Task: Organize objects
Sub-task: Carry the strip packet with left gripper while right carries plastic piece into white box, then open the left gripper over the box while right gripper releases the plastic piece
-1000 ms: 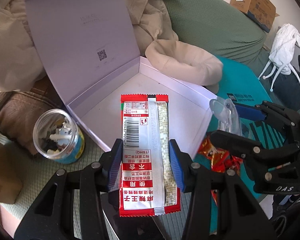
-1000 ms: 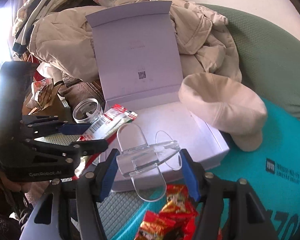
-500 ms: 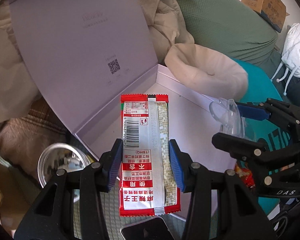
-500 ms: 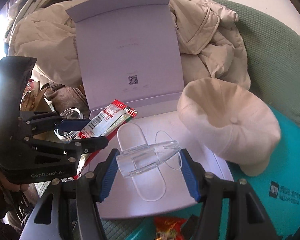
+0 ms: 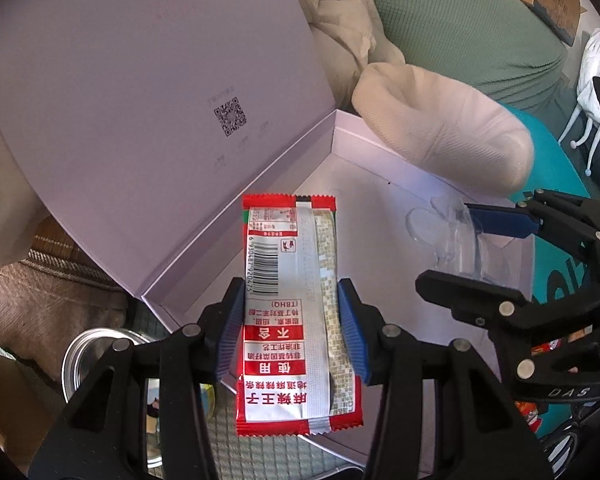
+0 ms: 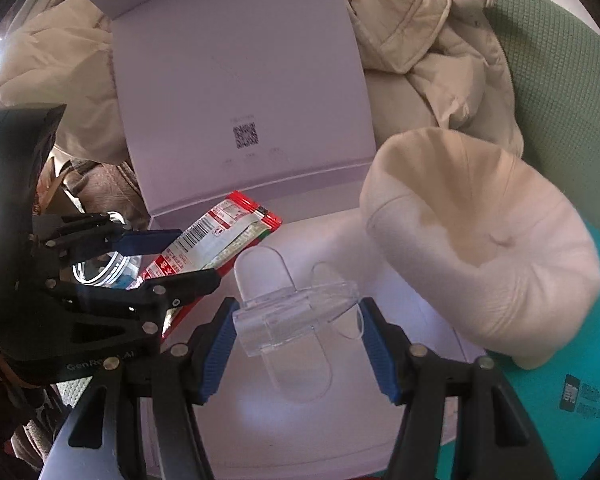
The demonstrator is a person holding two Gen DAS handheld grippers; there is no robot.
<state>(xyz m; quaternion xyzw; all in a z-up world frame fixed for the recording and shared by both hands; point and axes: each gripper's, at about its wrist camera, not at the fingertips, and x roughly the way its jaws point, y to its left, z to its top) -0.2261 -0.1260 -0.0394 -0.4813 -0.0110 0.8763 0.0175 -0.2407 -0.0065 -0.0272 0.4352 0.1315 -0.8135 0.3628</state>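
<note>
Left gripper [image 5: 291,330] clamped on a red and white snack packet [image 5: 292,312], blue pads pressing both long edges, packet flat and pointing forward over the near left part of the open lilac box [image 5: 380,200]. Right gripper [image 6: 296,344] clamped on a clear plastic holder [image 6: 292,312], pads on its two ends, the holder hanging above the box floor near the middle. In the left view the right gripper sits to the right, just beside, both over the box tray. Box lid [image 6: 240,80] stands up at the back with a QR code on its inside. Beige cap [image 6: 480,248] lies on the box's right rim, overlapping the edge. Beige jacket [image 6: 420,40] piled behind on a green sofa [image 6: 560,100]. Clear jar [image 5: 96,356] with metal rim just outside the box's left corner. Teal bag [image 6: 580,400] under the right side.
</note>
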